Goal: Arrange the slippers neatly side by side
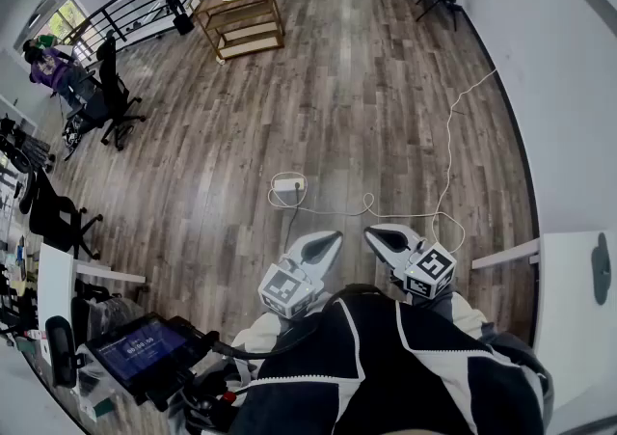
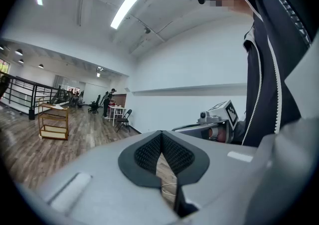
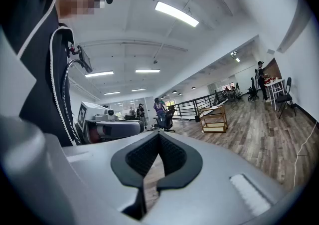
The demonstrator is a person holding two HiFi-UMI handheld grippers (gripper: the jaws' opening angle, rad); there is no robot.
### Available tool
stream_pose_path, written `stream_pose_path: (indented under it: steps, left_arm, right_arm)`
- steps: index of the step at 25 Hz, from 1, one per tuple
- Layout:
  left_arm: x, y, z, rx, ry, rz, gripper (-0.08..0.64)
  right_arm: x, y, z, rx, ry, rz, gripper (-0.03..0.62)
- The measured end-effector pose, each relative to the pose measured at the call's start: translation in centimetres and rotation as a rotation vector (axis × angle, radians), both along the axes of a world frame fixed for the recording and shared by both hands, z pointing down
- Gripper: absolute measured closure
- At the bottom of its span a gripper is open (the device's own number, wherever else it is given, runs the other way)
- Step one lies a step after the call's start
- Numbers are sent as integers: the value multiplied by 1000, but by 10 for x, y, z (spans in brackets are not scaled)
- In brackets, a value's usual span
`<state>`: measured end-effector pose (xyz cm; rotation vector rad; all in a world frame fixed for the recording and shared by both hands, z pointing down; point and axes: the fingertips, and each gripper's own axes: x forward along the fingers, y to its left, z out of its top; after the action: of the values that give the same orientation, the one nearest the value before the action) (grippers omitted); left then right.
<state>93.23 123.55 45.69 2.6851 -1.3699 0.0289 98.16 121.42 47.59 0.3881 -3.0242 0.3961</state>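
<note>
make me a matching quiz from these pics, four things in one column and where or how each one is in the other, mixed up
Things:
1. left tool
2. wooden cart
3. power strip
4. lit screen

Place or state:
a. lying on the wooden floor, centre of the head view
b. shut, with nothing between its jaws
c. far up the room, upper left of the head view
d. bottom left corner of the head view

Pairs: 1-b, 2-c, 3-a, 4-d
</note>
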Motion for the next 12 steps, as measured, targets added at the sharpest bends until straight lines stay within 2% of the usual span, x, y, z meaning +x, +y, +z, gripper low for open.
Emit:
stream_pose_path:
  steps: [8, 12]
  left_arm:
    - [3, -4, 0, -16, 0, 27, 543]
    - [4, -6, 0, -15, -3, 33, 542]
  right_arm:
    - [-3, 4, -3, -4, -17, -12, 591]
    - [1, -7, -1, -21, -18, 37, 588]
